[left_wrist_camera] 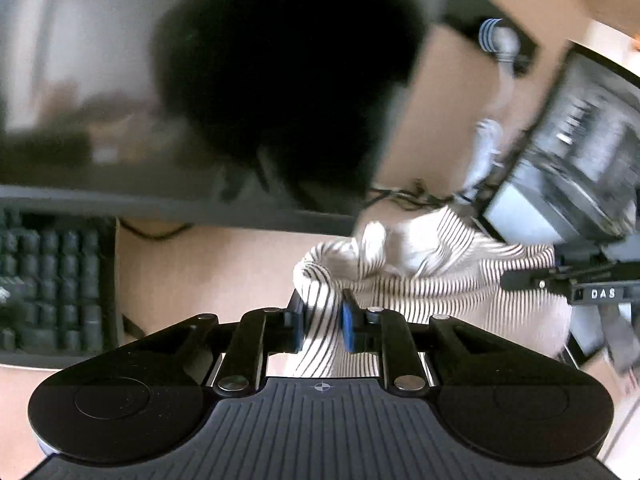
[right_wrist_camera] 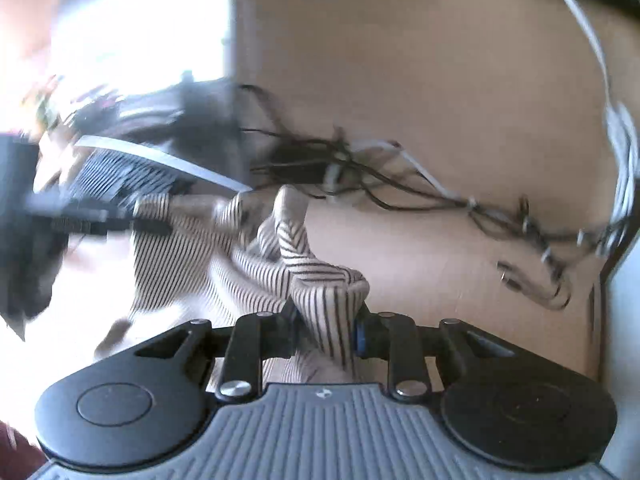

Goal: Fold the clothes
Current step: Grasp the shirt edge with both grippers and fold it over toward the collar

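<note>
Gripping: L gripper (left_wrist_camera: pixel 322 326) & R gripper (right_wrist_camera: pixel 326 332), each clamped on a bunch of shirt (left_wrist_camera: pixel 420 276).
Shirt: slung between my jaws, rest sagging ahead.
Feel: likely soft, light, stretchy; better hold at hems/corners.

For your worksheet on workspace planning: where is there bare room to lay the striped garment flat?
Bare desk lies between the keyboard and the striped garment. The right wrist view shows the desk crowded by tangled cables.

Striped garment (right_wrist_camera: pixel 256 264) bunched between right claw (right_wrist_camera: pixel 326 330) fingers
</note>
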Demonstrator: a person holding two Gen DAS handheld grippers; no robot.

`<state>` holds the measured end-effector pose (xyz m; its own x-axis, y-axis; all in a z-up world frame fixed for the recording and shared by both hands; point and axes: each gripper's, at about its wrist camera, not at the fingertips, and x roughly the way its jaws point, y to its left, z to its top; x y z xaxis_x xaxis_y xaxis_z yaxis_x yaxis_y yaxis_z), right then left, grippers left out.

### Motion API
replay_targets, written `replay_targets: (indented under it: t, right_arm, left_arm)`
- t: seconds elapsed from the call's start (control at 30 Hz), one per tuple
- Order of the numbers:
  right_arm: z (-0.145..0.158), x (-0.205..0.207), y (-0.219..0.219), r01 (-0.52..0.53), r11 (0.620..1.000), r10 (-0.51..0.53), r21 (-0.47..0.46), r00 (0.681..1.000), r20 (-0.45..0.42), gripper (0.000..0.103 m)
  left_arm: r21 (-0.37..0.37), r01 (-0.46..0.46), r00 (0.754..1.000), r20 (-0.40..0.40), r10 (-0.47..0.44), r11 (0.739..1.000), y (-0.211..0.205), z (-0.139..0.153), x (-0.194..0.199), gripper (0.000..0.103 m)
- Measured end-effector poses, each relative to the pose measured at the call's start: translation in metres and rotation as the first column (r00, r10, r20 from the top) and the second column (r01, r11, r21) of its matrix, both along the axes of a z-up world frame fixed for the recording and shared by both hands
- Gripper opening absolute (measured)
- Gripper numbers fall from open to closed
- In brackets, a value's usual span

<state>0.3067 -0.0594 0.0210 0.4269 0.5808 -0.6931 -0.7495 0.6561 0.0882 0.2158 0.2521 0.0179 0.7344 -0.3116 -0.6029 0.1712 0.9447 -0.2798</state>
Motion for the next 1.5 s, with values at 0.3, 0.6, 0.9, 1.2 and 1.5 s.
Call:
replay_targets:
  t: [0.3,0.6,0.9,1.2,1.5]
  right_arm:
    - [-0.014,-0.111,-0.026,-0.221,0.940,0.242,-0.258,0.969,0.052,0.024]
    - [-0.028,-0.144,-0.075,-0.220,0.939,0.191,-0.265,0.973,-0.132,0.032]
    - [-0.018,-0.100,-0.111,0.225,0.970,-0.170,0.096,0.902,-0.396,0.066]
    - [-0.067,-0.082,-0.062,0.215,0.976,-0.213,-0.044,0.882,-0.420,0.042]
    - [-0.040,0.006,-0.037,0.236,0.972,-0.224,0.018,0.941,-0.256,0.019]
  left_arm:
    - [-0.086,0.176,0.972,-0.143,-0.187,0.981,0.012,-0.004,-0.089,0.038]
    - [-0.286,0.119,0.943,-0.269,-0.198,0.951,0.050,-0.022,-0.116,0.090]
    - [-0.305,0.041,0.904,-0.395,-0.165,0.951,0.024,-0.058,-0.089,0.096]
    - [-0.242,0.048,0.885,-0.439,-0.154,0.969,-0.019,-0.078,-0.047,0.054]
    - [-0.165,0.058,0.970,-0.226,-0.095,0.985,-0.027,-0.039,0.036,0.030]
